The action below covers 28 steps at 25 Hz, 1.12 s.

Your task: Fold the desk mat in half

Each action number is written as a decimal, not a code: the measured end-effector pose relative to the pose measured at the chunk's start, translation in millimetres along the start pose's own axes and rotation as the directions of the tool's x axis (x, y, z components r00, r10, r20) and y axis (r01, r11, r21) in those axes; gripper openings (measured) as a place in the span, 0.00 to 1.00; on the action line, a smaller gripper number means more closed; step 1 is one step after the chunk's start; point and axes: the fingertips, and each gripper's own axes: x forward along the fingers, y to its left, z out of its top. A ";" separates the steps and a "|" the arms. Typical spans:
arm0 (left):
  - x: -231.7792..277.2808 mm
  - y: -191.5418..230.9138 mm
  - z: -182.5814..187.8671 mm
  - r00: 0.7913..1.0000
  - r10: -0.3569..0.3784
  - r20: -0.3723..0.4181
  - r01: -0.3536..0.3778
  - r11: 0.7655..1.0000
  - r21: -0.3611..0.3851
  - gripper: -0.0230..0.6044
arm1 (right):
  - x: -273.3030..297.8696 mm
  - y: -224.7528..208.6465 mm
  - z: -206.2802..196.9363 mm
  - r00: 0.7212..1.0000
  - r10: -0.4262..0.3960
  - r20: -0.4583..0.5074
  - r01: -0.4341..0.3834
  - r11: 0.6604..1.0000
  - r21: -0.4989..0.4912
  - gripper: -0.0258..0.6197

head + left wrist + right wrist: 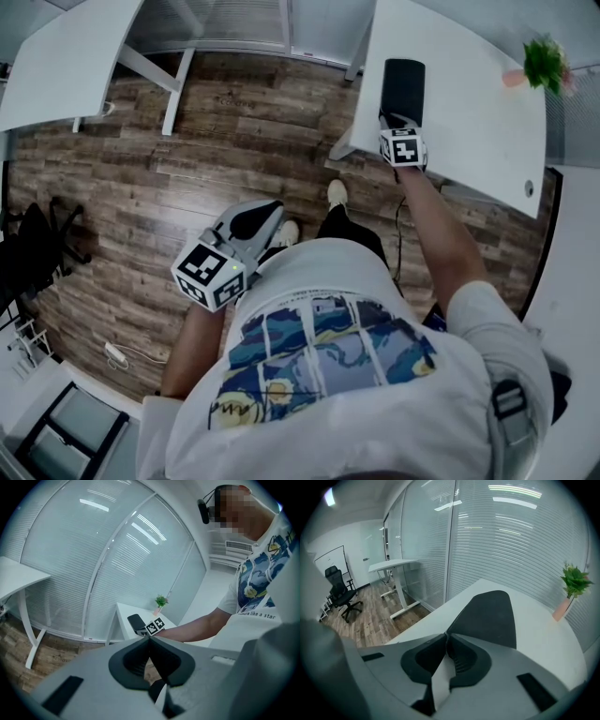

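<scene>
The dark desk mat (403,84) lies flat on the white desk (469,122), a short way in from its near edge. My right gripper (390,120) reaches out to the mat's near left corner. In the right gripper view the jaws (446,634) meet at their tips right on that corner of the mat (490,618), with only a thin wedge of white desk showing between the pads lower down. My left gripper (272,208) is held close to the person's body over the wooden floor, far from the desk, shut with nothing in it (149,638).
A small potted plant (544,64) stands at the desk's far right. A second white desk (56,66) is at the upper left, a black office chair (37,239) at the left wall. A power strip (117,354) lies on the floor.
</scene>
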 end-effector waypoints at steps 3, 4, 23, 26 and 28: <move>1.8 -0.7 1.2 1.000 -0.006 0.000 0.006 1.000 0.005 0.04 | 3.0 -0.2 -11.0 0.999 0.005 -0.035 -0.005 1.000 0.010 0.10; 1.4 -0.5 1.3 1.000 -0.007 0.000 0.007 1.000 0.006 0.04 | 4.9 0.0 -15.1 0.999 0.006 -0.043 -0.006 1.000 0.016 0.11; -10.5 -14.2 -3.5 0.996 -0.092 -0.013 0.092 0.994 0.055 0.04 | -36.7 31.2 -14.5 0.998 0.043 0.045 -0.045 0.998 0.034 0.09; -13.8 -21.1 -5.1 0.992 -0.122 -0.017 0.122 0.990 0.068 0.04 | -56.6 39.5 -13.8 0.996 0.048 0.072 -0.053 0.997 0.061 0.08; -16.7 -26.4 -6.7 0.990 -0.141 -0.022 0.142 0.987 0.077 0.04 | -72.7 46.2 -16.0 0.995 0.049 0.086 -0.056 0.995 0.081 0.07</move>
